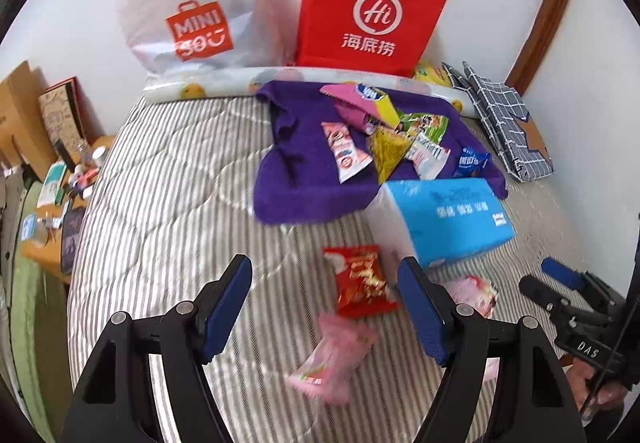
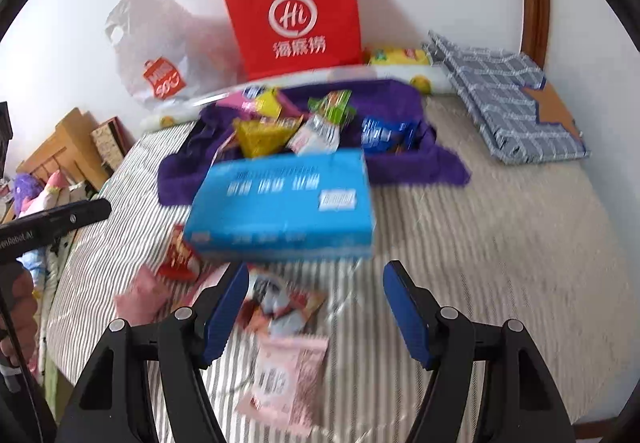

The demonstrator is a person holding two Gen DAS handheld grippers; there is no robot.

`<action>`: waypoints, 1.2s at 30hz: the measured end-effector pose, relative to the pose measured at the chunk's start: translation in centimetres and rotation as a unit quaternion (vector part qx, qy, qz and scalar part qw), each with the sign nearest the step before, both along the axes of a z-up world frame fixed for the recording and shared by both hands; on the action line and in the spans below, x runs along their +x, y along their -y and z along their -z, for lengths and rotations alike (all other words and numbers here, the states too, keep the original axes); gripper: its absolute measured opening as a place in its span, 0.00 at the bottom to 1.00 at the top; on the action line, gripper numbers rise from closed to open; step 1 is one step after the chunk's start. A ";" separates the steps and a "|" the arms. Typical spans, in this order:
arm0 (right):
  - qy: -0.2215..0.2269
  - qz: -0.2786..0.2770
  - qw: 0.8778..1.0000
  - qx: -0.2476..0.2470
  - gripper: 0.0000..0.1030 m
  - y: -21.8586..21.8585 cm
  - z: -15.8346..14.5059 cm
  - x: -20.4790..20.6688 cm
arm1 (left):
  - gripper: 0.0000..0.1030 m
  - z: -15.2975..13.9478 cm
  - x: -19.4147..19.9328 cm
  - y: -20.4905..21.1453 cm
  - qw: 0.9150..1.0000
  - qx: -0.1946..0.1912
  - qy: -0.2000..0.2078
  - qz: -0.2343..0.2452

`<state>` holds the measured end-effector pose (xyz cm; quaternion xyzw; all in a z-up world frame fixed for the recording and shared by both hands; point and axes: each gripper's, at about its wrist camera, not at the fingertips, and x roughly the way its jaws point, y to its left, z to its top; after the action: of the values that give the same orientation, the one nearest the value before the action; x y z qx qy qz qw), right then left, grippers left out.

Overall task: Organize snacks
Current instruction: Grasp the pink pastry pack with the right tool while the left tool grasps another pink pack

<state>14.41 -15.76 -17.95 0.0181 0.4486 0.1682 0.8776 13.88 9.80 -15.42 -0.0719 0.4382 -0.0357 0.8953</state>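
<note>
Both tools hang over the near part of the striped quilted mattress [image 1: 168, 171], pointed steeply down at loose snacks.

**State of the tongs.** The left gripper [image 1: 324, 307] stands with its jaws well apart and holds nothing. The right gripper [image 2: 314, 317] is likewise open and empty.

**Position of the work.** The red foil snack packet [image 1: 362, 281] lies flat on the mattress between the left jaws and a little beyond them, closer to the right-hand pad. The pale pink snack wrapper [image 1: 334, 359] lies just nearer, also within the left jaw gap. The pink printed sachet [image 2: 286, 375] lies between the right jaws, nearer the left-hand pad, with a small crumpled wrapper [image 2: 280, 307] just beyond it. The blue rectangular carton [image 2: 284, 203] sits toward the middle of the mattress, near these packets. Further snacks rest on the purple cloth [image 1: 304, 179] toward the far edge, in front of the red paper carrier bag [image 1: 372, 3].

**Recommended procedure.**
1. Select one packet per tool.
2. Centre the jaws across the packet's narrow width.
3. Lower until the pads straddle the wrapper, avoiding the quilt fabric.
4. Close gently; foil wrappers probably slip and crumple.
</note>
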 end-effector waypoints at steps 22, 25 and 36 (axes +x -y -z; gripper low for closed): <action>-0.040 0.005 0.999 0.000 0.36 -0.4 5.9 -3.4 | 0.72 5.7 -1.9 1.3 0.998 0.002 -0.059 0.033; -0.033 0.010 0.999 -0.011 0.36 0.6 5.7 -3.4 | 0.72 7.1 -1.8 2.1 0.996 0.010 -0.070 0.046; -0.014 0.059 0.998 -0.034 0.36 4.9 5.9 0.4 | 0.37 8.6 -2.6 3.3 0.995 0.086 -0.034 0.038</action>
<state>14.80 -20.67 -23.83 0.0169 0.4643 0.1004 0.8798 11.30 6.54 -24.05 0.0211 0.4721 -0.0291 0.8808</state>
